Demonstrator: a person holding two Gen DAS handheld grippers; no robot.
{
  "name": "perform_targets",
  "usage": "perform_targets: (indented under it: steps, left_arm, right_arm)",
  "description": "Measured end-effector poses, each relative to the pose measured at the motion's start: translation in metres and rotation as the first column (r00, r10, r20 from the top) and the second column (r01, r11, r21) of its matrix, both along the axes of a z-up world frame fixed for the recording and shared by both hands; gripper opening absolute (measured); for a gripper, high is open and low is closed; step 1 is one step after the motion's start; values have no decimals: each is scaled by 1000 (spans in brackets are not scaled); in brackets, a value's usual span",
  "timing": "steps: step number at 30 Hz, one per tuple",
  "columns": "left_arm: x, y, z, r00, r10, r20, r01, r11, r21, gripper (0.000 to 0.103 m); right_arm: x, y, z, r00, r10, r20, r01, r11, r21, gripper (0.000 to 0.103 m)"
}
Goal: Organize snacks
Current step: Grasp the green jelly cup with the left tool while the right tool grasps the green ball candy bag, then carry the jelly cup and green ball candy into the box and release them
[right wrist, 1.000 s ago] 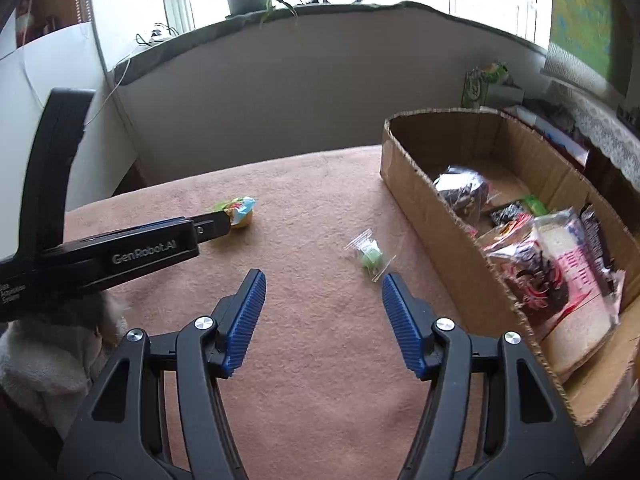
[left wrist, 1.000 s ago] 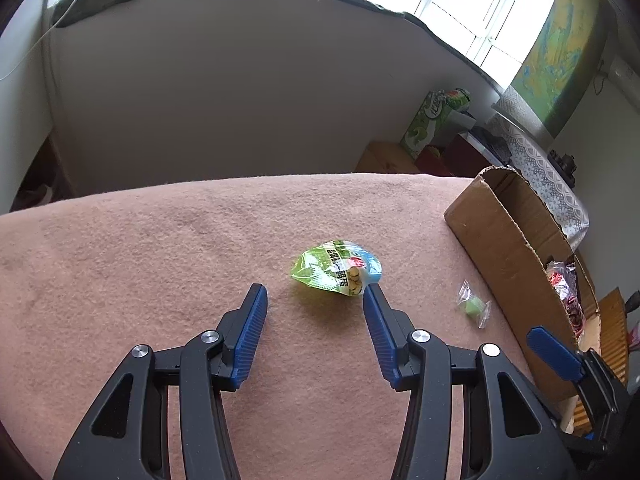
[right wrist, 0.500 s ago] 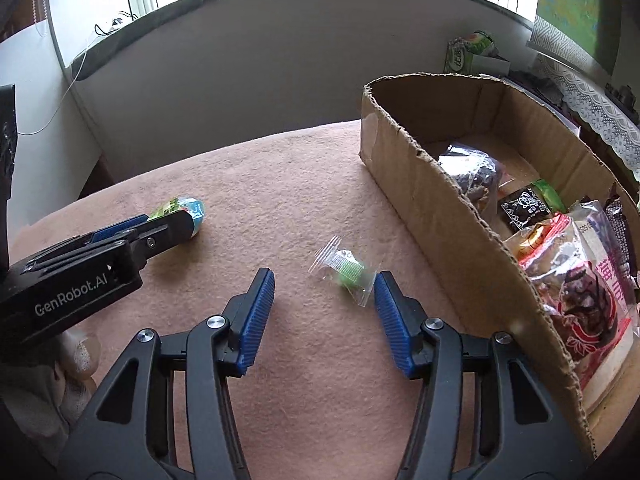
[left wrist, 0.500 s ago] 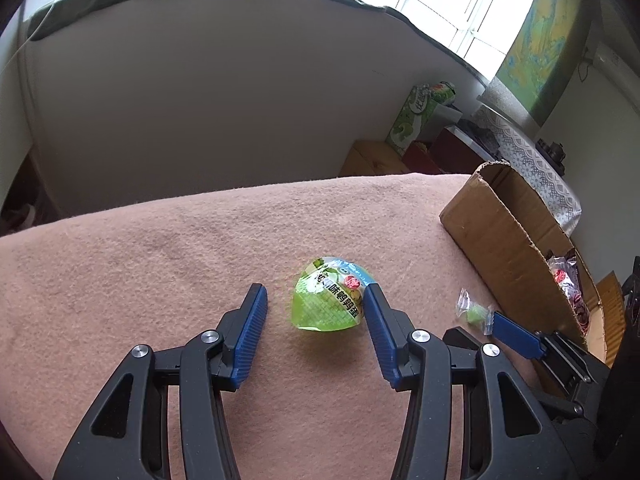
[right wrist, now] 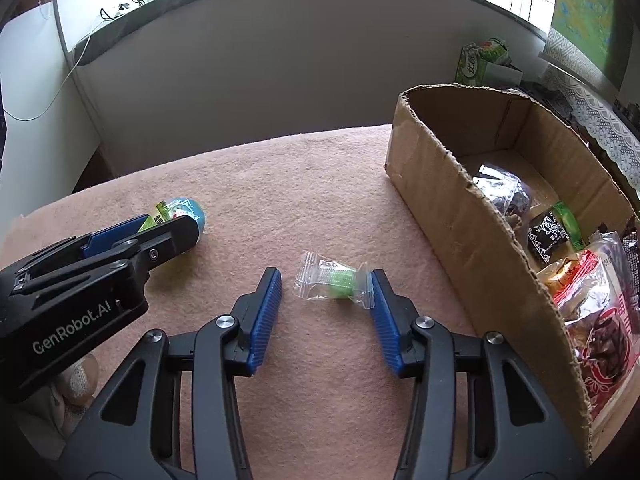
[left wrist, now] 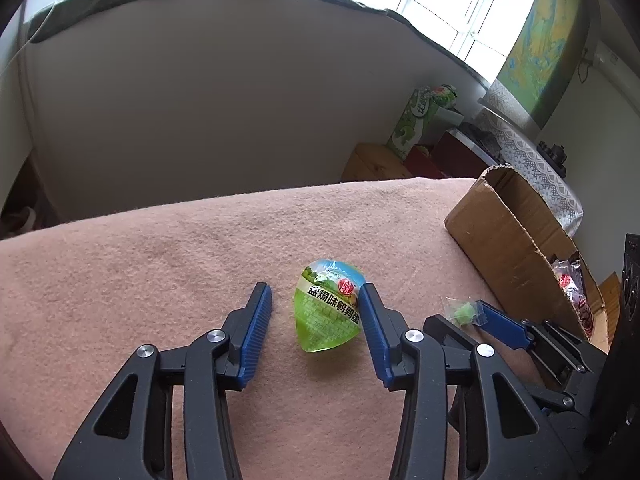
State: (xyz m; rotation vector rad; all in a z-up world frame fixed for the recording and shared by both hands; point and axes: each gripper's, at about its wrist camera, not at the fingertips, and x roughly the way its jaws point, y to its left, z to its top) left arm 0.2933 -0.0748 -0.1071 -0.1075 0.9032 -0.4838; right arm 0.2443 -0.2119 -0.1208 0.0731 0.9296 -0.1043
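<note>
L gripper (left wrist: 314, 306) has jaws open, straddling the green egg pack (left wrist: 329, 310) on the table (left wrist: 160, 264), set to pinch. R gripper (right wrist: 326, 294) likewise open round the small candy (right wrist: 334, 280), near the cardboard box (right wrist: 460, 216), prob. its destination w/ other snacks.

Daylight from windows (left wrist: 448, 8) behind the wall's top, blown out white in both views. Scene evenly bright, focus sharp throughout. Soft faint shadows under the jaws on the table (left wrist: 160, 264). Strong fisheye bending; dark vignette at all corners. Mild glare on snack wrappers (right wrist: 500, 188) in the box.
</note>
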Motion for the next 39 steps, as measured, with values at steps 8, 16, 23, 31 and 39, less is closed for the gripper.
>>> perform_targets:
  steps: [8,16,23,31,39]
  left_arm:
    - [1,4,-2,1000,9,-8,-10,1000,-19,23]
    - [-2,-2,-1,1000,6,2,-6,1000,8,23]
    - [-10,4,2,999,44,-17,-44,999,20,23]
    - [-39,22,13,994,104,-15,-104,994,23,23]
    - [-65,18,38,993,116,14,-116,993,-5,23]
  right_arm:
    - [1,0,2,1000,9,16,-9,999,35,31]
    - [-6,0,2,998,61,27,-63,994,84,25]
    - [-14,-4,3,995,96,41,-101,983,156,24]
    - [-36,0,11,987,143,76,-155,970,186,24]
    - [-68,-8,42,977,165,139,-191,960,205,24]
